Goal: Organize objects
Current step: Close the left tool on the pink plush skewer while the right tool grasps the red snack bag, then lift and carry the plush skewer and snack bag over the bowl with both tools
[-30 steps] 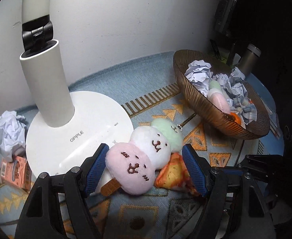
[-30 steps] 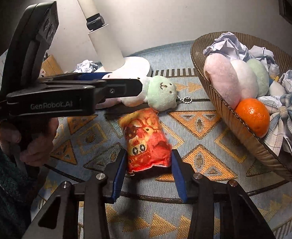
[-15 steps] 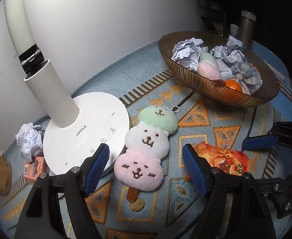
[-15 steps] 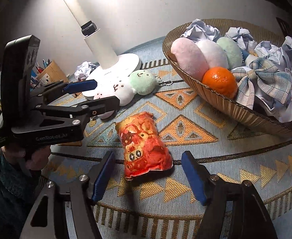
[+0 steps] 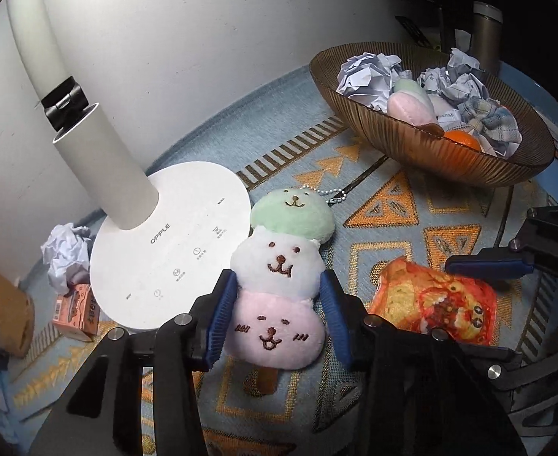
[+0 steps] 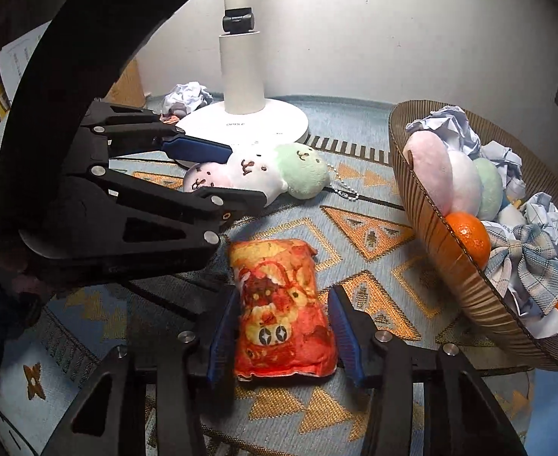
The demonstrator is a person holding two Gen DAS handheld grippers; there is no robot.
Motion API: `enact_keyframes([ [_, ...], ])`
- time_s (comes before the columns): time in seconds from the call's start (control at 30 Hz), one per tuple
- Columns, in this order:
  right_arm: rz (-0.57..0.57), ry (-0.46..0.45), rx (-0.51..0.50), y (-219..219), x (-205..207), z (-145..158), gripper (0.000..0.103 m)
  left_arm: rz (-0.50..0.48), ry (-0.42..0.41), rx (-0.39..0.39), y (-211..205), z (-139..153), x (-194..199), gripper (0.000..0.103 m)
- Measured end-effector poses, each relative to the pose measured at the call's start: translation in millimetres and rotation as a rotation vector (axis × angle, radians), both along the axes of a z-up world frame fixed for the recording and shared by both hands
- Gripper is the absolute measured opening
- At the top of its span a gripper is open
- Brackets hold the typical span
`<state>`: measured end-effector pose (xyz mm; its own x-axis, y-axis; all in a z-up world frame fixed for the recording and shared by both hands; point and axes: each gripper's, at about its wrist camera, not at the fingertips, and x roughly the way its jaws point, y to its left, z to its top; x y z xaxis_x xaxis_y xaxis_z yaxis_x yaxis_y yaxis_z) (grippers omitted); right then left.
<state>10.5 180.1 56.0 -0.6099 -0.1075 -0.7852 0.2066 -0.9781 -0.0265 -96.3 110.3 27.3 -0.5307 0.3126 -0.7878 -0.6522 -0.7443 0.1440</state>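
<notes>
A three-ball plush skewer (image 5: 279, 262) in green, white and pink lies on the patterned mat beside the lamp base. My left gripper (image 5: 277, 281) is closing on it, and its blue pads press the plush where the white and pink balls meet. A red-orange snack pouch (image 6: 282, 304) lies flat to the right of the plush. The jaws of my right gripper (image 6: 284, 296) are closing too, with both pads against the pouch's long sides. In the right wrist view the left gripper (image 6: 237, 176) reaches in from the left over the plush (image 6: 263, 174).
A ribbed brown bowl (image 6: 461, 285) at the right holds another plush skewer, oranges, crumpled paper and a checked cloth bow. The white lamp base (image 5: 172, 235) stands just left of the plush. A paper ball (image 5: 66, 254) and a small carton (image 5: 77, 311) lie beyond it.
The left jaws have narrowed from wide onto the plush. The right jaws, first on the pouch, then spread wide, are back against it. Both hands rolled and shifted a little.
</notes>
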Motion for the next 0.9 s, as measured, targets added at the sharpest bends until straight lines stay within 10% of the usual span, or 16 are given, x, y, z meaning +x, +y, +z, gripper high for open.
enact_keyframes([
  [0.4, -0.086, -0.069, -0.142, 30, 58, 4, 0.039, 0.208, -0.102, 0.072, -55, 5, 113, 0.043],
  [0.53, -0.081, -0.061, -0.160, 28, 61, -1, 0.066, 0.269, -0.006, 0.107, -67, 3, 140, 0.060],
  [0.6, -0.082, -0.018, -0.122, 25, 70, 4, 0.078, 0.310, 0.022, 0.147, -73, 3, 142, 0.088],
  [0.9, -0.128, -0.014, -0.149, 33, 66, 3, 0.089, 0.398, -0.029, 0.251, -90, -3, 128, 0.087],
])
